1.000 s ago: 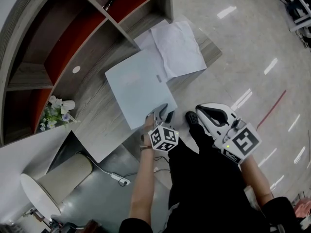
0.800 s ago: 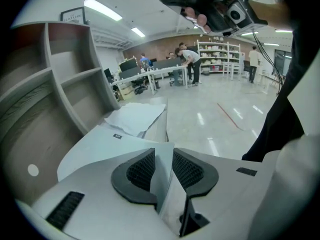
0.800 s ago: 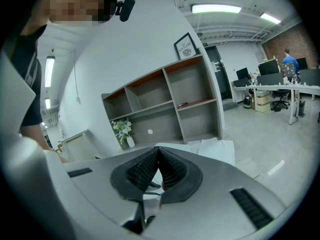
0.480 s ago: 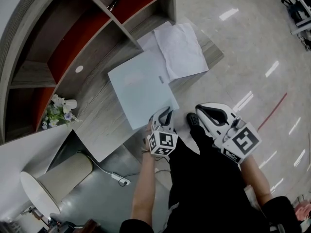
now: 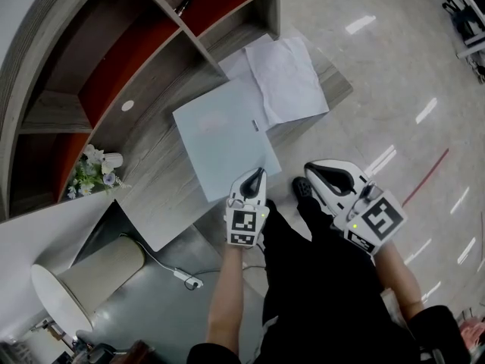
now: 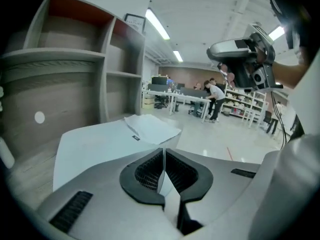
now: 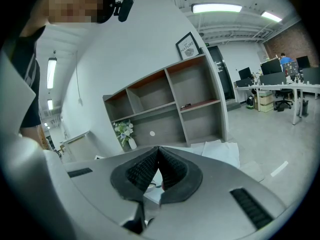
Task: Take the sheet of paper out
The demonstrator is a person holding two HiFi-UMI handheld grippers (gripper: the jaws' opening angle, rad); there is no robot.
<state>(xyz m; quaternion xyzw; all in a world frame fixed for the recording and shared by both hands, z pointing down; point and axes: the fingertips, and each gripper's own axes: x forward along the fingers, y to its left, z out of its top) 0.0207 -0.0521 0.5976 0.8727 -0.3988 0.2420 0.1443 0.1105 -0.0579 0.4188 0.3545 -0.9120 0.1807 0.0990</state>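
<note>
Two grippers are in view, one per hand. The left gripper (image 5: 259, 173) has its tip at the near edge of the pale sheet (image 5: 223, 146). Its jaws have just been closing and now stand together, with a thin pale edge clamped between the pads, seen edge-on in the left gripper view (image 6: 163, 166). The right gripper (image 5: 312, 170) hangs off the desk (image 5: 151, 196) beside the left one, clear of all paper. Its jaws meet with nothing between them, as the right gripper view (image 7: 158, 166) confirms.

One pale sheet lies flat on the desk, set at an angle, with a near corner reaching the desk's front edge. It carries one small black tag (image 5: 255, 124) at its far side. Beyond it, touching or slightly overlapping that far side, lies a loose lot of crumpled white papers (image 5: 284, 78) — at least two, the exact number not readable.

One shelf unit (image 5: 98, 74) stands along the back of the desk, with red-backed compartments above and grey ones below. One small vase of flowers (image 5: 106, 163) stands at the desk's left end. One power strip (image 5: 189, 281) lies on the floor below the desk. The left gripper view shows at least two people at distant benches — no detail can be made out.
</note>
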